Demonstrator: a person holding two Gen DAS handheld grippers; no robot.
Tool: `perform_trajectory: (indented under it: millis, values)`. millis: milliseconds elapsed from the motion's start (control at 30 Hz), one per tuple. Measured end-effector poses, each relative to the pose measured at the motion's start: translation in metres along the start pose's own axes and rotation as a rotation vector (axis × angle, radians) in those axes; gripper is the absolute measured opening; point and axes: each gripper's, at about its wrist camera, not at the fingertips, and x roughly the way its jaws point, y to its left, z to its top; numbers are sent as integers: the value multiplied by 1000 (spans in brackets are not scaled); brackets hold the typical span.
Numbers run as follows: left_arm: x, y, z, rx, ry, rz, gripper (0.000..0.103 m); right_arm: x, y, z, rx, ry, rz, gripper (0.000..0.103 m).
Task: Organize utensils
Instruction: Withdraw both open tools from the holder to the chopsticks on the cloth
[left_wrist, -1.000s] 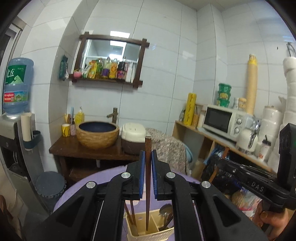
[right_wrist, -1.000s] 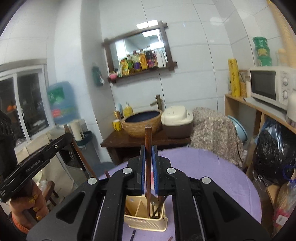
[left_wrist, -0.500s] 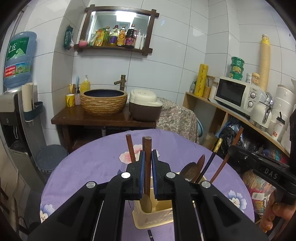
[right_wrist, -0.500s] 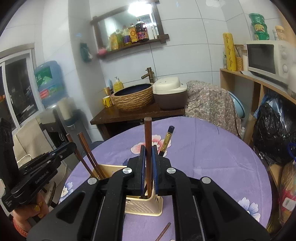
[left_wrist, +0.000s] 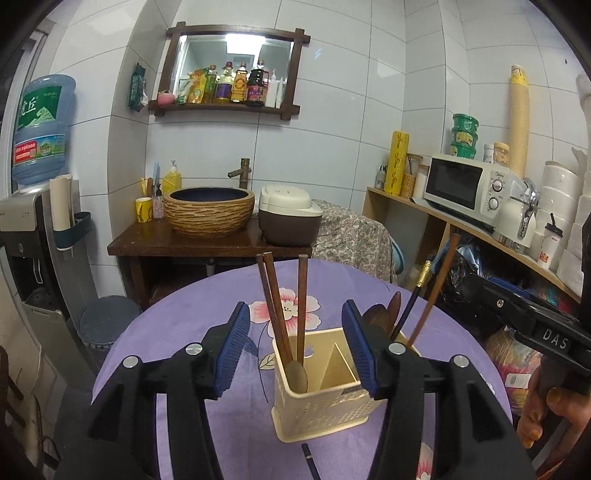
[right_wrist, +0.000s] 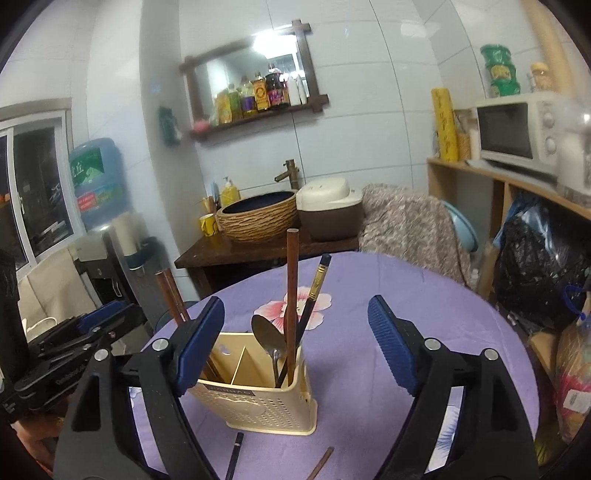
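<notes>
Both grippers, left gripper (left_wrist: 293, 347) and right gripper (right_wrist: 295, 343), are opening, gripping nothing. Brown chopsticks (left_wrist: 300, 306) stand upright in the cream holder (left_wrist: 321, 410) between each pair of jaws. Two loose sticks (right_wrist: 320, 467) lie on the tablecloth (right_wrist: 406, 295) just before the holder, nearer the right gripper.
</notes>
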Motion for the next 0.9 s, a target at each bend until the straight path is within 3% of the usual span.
perform_trajectory:
  millis: [100, 167, 300, 400, 600, 733, 900]
  values:
    - [-22, 6, -9, 4, -35, 33, 71, -20, 0, -7, -10, -26, -55, 97]
    - [-36, 12, -18, -11, -60, 62, 83, -32, 0, -17, -22, -18, -83, 97]
    - [-50, 29, -49, -51, -46, 141, 94, -37, -2, -53, -51, 99, -150, 97]
    - [-46, 41, -87, -63, 64, 212, 95, -24, -1, -93, -58, 236, -188, 97]
    - [-47, 54, -142, -106, 193, 256, 97, 3, 11, -178, -75, 504, -195, 97]
    - [-46, 56, -165, -95, 256, 282, 97, 5, 23, -212, -92, 589, -194, 97]
    - [-47, 51, -175, -79, 282, 273, 97, 3, 45, -229, -143, 644, -199, 97]
